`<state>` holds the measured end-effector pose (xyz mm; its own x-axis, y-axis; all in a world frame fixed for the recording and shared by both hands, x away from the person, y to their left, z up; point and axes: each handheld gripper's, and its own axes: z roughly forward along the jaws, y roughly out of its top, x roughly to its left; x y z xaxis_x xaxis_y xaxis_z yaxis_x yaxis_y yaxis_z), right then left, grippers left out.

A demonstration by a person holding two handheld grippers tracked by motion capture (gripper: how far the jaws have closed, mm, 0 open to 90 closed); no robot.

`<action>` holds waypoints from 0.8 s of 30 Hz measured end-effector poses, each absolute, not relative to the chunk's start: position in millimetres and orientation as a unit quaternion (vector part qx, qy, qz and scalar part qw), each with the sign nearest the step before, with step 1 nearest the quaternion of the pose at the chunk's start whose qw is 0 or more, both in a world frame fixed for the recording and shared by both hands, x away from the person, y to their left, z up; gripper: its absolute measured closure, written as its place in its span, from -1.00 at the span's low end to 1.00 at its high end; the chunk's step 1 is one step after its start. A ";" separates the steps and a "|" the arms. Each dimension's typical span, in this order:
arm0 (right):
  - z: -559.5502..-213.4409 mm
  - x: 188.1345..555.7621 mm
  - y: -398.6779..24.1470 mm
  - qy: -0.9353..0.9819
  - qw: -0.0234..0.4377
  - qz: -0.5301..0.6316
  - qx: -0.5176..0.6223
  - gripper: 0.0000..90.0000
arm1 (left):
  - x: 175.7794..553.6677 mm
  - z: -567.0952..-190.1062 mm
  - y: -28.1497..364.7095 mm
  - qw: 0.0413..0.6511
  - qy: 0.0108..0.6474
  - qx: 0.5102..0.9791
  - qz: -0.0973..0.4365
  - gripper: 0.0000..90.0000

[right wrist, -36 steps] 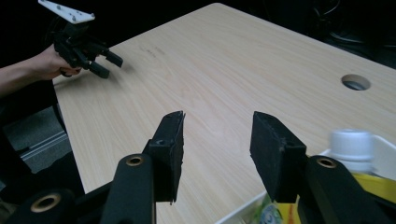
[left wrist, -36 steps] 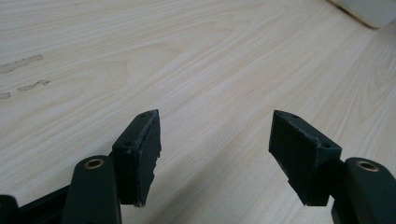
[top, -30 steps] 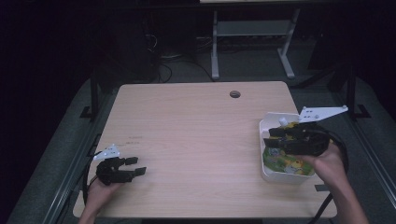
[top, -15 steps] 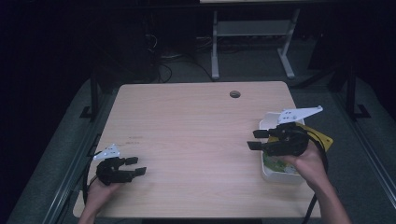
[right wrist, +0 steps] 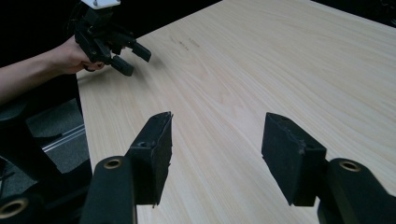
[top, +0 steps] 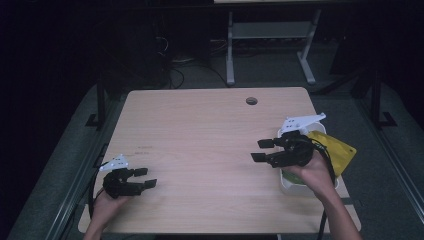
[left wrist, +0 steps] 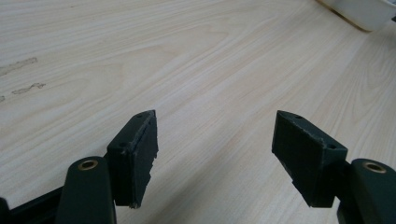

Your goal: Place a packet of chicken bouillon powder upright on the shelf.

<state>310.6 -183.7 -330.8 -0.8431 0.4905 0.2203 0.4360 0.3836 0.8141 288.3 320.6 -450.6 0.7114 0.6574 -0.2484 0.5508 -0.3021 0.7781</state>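
Left tongs (top: 145, 178) spread, empty, low over near-left corner of table (top: 210, 130); right tongs (top: 261, 150) spread, empty, above table's right side, just left of white tub (top: 290, 184) at right edge; yellow bag (top: 336, 150) beside tub.

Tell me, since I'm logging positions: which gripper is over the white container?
The right gripper, beside the yellow item over the white container; the left gripper sits above bare table.

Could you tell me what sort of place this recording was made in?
Probably a lab or workshop set up for recording: a bare wooden table on dark flooring, a metal stand behind it, and cables on the floor.
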 end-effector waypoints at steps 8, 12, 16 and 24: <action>-340.2 314.5 -168.7 0.833 0.016 0.480 0.275 -0.13 | 288.4 -449.7 319.5 0.455 0.375 0.805 0.062 -0.39; -345.4 316.1 -161.0 0.834 0.008 0.479 0.273 -0.16 | 288.2 -448.9 318.2 0.455 0.376 0.804 0.065 -0.46; -350.7 317.0 -152.8 0.837 0.003 0.478 0.268 -0.17 | 288.0 -448.1 316.5 0.454 0.377 0.804 0.068 -0.52; -362.2 317.5 -139.5 0.841 -0.007 0.472 0.264 -0.22 | 287.7 -447.9 312.8 0.452 0.374 0.807 0.069 -0.58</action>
<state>317.5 -139.5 -362.2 -0.8606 0.4378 0.2603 0.4503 0.4151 0.7905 287.7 312.8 -447.9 0.7104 0.6661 -0.2274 0.5418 -0.3113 0.7807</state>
